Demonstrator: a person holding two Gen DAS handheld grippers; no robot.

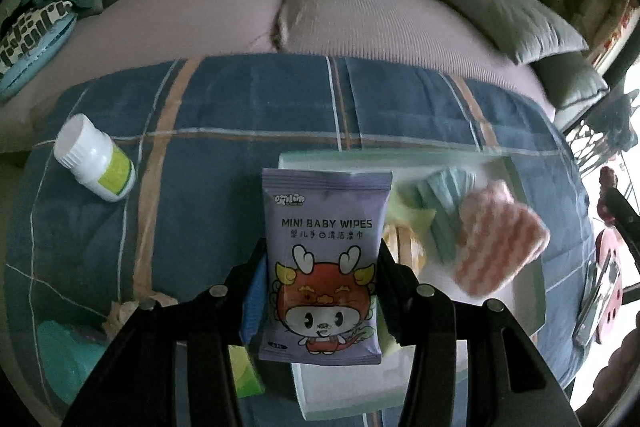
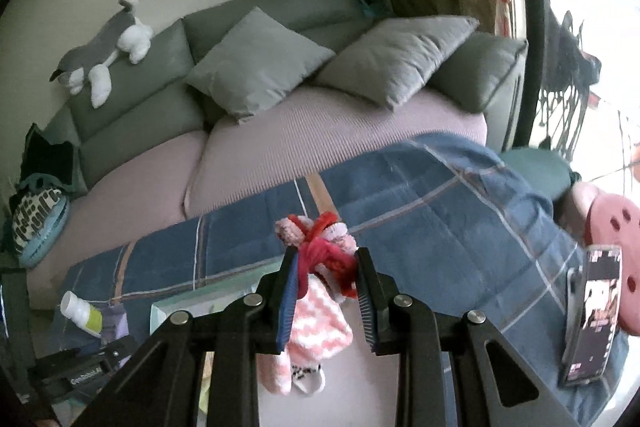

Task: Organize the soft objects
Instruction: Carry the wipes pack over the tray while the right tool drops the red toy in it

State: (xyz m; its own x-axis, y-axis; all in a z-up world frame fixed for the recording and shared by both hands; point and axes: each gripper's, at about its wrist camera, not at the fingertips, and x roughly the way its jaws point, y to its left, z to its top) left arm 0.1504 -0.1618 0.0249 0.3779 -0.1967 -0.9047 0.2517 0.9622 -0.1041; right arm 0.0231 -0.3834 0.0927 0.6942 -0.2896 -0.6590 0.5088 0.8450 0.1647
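The left gripper (image 1: pixel 320 259) was clenched on a pack of baby wipes (image 1: pixel 324 263), held above the near-left part of a white tray (image 1: pixel 520 311). The tray already held a blue folded cloth (image 1: pixel 444 203) and a pink-and-white cloth (image 1: pixel 500 247). The right gripper (image 2: pixel 326 275) was clamped on a pink knitted item (image 2: pixel 320 303). Both held items remained unplaced. A white bottle (image 1: pixel 94 157) lay far left on the blue plaid blanket (image 1: pixel 240 107).
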